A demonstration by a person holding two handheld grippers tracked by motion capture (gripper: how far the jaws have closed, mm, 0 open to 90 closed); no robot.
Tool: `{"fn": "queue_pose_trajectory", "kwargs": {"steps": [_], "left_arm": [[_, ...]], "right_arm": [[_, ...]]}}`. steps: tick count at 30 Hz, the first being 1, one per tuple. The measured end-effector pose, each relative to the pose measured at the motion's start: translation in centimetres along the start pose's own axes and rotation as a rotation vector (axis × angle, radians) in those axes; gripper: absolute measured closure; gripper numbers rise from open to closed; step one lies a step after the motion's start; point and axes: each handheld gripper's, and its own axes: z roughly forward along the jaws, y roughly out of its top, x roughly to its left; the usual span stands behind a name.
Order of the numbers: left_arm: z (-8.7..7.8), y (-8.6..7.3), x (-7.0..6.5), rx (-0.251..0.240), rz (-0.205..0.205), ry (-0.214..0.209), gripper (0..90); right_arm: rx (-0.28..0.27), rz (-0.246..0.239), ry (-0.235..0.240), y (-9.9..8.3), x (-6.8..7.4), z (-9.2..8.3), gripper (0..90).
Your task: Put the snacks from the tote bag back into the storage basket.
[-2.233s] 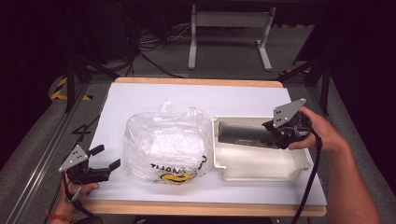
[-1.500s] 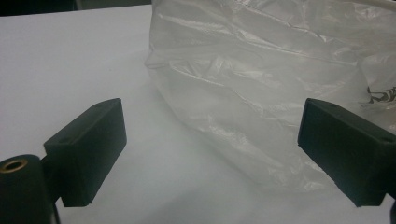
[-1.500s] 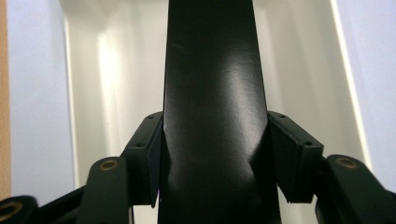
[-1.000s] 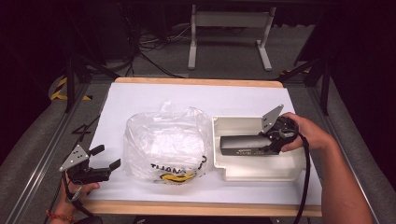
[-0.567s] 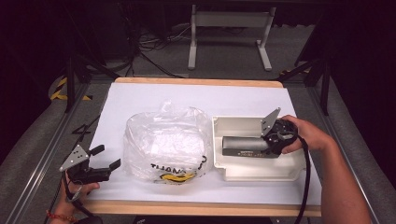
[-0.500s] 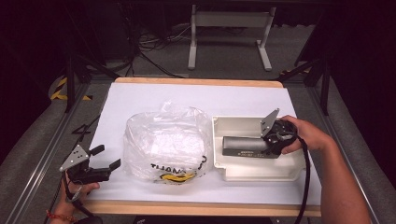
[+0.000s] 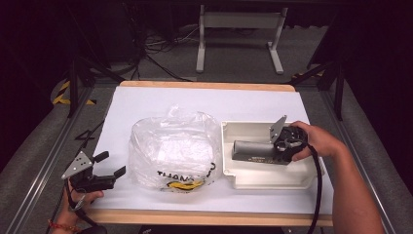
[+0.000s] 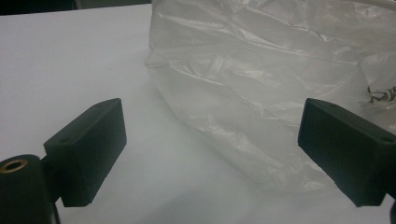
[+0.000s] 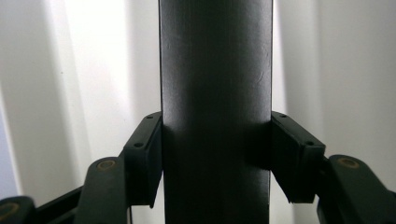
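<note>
From the high view, the right gripper [image 7: 272,151] lies low inside the white tray [image 7: 243,176] at the right of the table, clenched on a dark tube [image 7: 251,150] that stretches leftward along the tray floor. The tube looks to be at or just above the floor, though I cannot tell if it rests there. If the jaws let go while it hangs above the floor, it could drop and roll against the tray wall. The left gripper [image 7: 104,170] waits at the near left corner, its jaws apart, just left of the crumpled plastic bag [image 7: 170,151].

In the left gripper view, the two black pads [image 8: 88,149] stand wide with nothing between them, and the bag [image 8: 261,93] sits just ahead on the white table [image 8: 70,56]. Any push forward could snag the thin film and drag the bag toward the tray.

In the right gripper view, the jaws press both flanks of the tube [image 9: 215,93], with the pale tray [image 9: 93,70] behind it. The hold sits at one end, so the long free end could sag or twist in the pads.
</note>
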Motion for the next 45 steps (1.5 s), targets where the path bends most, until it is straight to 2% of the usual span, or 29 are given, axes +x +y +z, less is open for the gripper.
{"fn": "queue_pose_trajectory", "kwargs": {"steps": [11, 27, 33, 45], "left_arm": [[0.0, 0.0, 0.0, -0.001, 0.000, 0.000, 8.8], [0.0, 0.0, 0.0, -0.001, 0.000, -0.001, 8.8], [0.0, 0.0, 0.0, -0.004, 0.000, 0.002, 8.8], [0.0, 0.0, 0.0, -0.002, 0.001, 0.002, 8.8]], "right_arm": [[0.014, -0.005, -0.027, -0.1, 0.0, -0.1, 41.1], [0.043, 0.019, -0.078, -0.7, -0.2, -0.5, 38.4], [0.041, 0.015, -0.087, -0.8, -0.2, -0.6, 38.2], [0.038, 0.037, -0.112, -1.5, 0.1, -1.5, 37.8]]}}
